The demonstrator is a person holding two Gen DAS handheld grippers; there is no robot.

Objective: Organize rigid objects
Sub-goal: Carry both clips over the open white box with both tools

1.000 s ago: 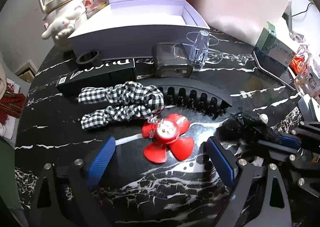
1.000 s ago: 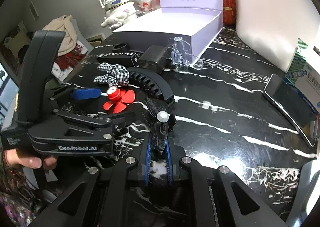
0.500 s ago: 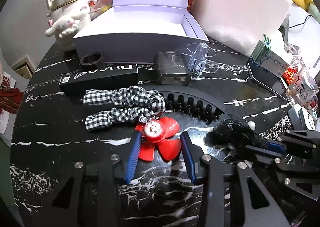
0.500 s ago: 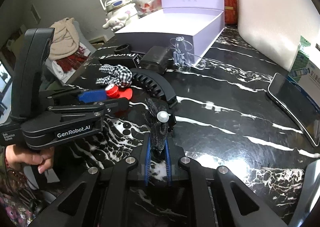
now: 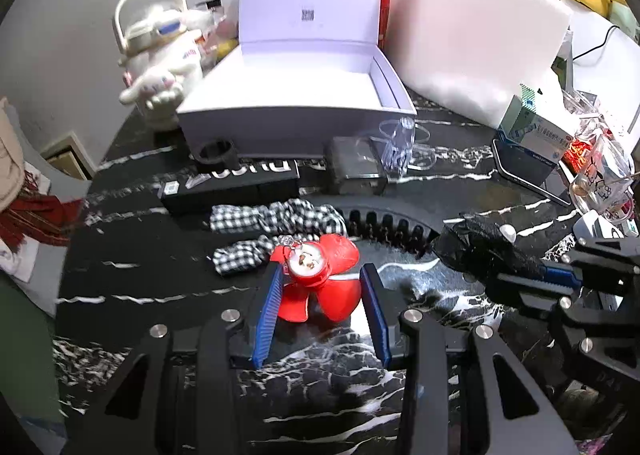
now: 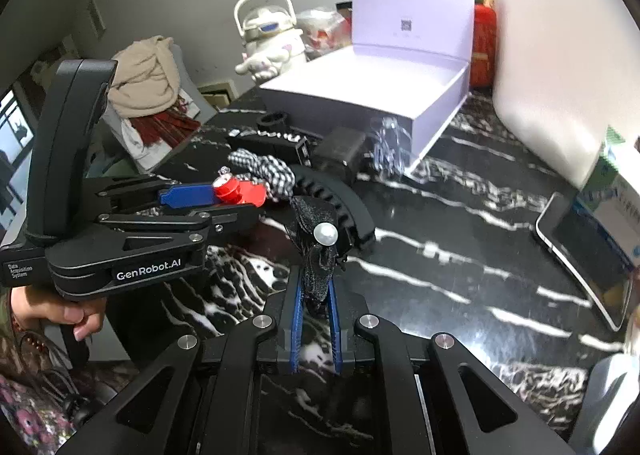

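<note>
My left gripper (image 5: 320, 279) is shut on a small red fan propeller (image 5: 320, 283) and holds it above the black marble table (image 5: 160, 279); it also shows in the right wrist view (image 6: 236, 191). My right gripper (image 6: 314, 287) is shut on a black lace hair bow with a pearl (image 6: 320, 247), seen in the left wrist view (image 5: 480, 243) at the right. An open lavender box (image 5: 296, 111) stands at the back, lid upright.
A checked scrunchie (image 5: 276, 223), a black comb clip (image 5: 388, 223), a long black box (image 5: 232, 183), a dark case (image 5: 356, 167) and a clear plastic piece (image 5: 400, 143) lie before the lavender box. A white plush kettle (image 5: 160, 55) is back left, a phone (image 6: 580, 251) right.
My left gripper closed on the red propeller and lifted it off the table. Both grippers rose; the right one kept its grip on the bow.
</note>
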